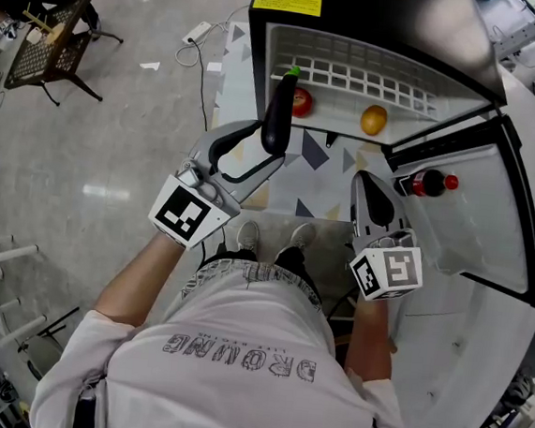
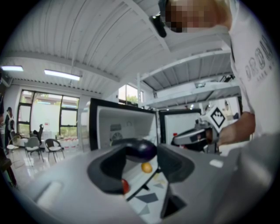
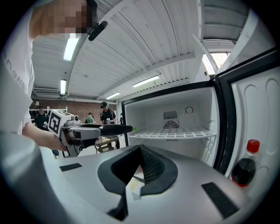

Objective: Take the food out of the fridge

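Observation:
A dark purple eggplant (image 1: 277,115) (image 2: 139,149) with a green stem is clamped crosswise between the jaws of my left gripper (image 1: 273,136) (image 2: 142,154), in front of the open fridge. In the right gripper view the eggplant (image 3: 109,129) pokes out of that gripper. Low inside the fridge lie a red fruit (image 1: 302,102) (image 2: 125,186) and an orange fruit (image 1: 373,121) (image 2: 146,167). My right gripper (image 1: 366,180) (image 3: 140,148) hangs to the right by the door, its pads meeting with nothing between them.
The fridge's white wire shelf (image 1: 356,76) (image 3: 175,133) is bare. A dark bottle with a red cap (image 1: 428,183) (image 3: 244,168) stands in the open door (image 1: 502,222) at right. A chair (image 1: 48,46) and a power strip with cable (image 1: 196,34) are on the floor at left.

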Demonstrator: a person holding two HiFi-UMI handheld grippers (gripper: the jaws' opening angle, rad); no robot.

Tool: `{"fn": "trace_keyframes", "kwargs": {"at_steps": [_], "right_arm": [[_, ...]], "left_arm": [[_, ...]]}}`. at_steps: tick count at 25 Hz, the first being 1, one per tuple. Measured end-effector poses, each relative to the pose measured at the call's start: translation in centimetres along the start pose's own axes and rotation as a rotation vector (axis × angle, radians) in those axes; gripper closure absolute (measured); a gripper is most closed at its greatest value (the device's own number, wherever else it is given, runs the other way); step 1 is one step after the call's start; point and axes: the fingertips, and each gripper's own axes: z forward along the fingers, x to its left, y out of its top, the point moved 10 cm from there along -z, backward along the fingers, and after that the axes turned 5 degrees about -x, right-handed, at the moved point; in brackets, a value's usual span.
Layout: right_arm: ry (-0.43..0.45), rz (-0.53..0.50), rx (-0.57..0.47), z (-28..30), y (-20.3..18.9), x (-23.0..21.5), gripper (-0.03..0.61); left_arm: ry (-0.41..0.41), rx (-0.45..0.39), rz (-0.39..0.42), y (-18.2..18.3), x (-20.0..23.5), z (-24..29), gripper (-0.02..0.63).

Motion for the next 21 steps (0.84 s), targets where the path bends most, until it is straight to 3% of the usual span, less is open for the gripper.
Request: {"fn": "trace_keyframes", "kwargs": {"at_steps": [21], "right_arm": [[0.018,0.014,-0.001,-0.2,-0.3,-1.0,0.586]], "left_arm": [[-0.008,-0.005,-0.006,0.3,-0.7,1.4,0.387]]}}
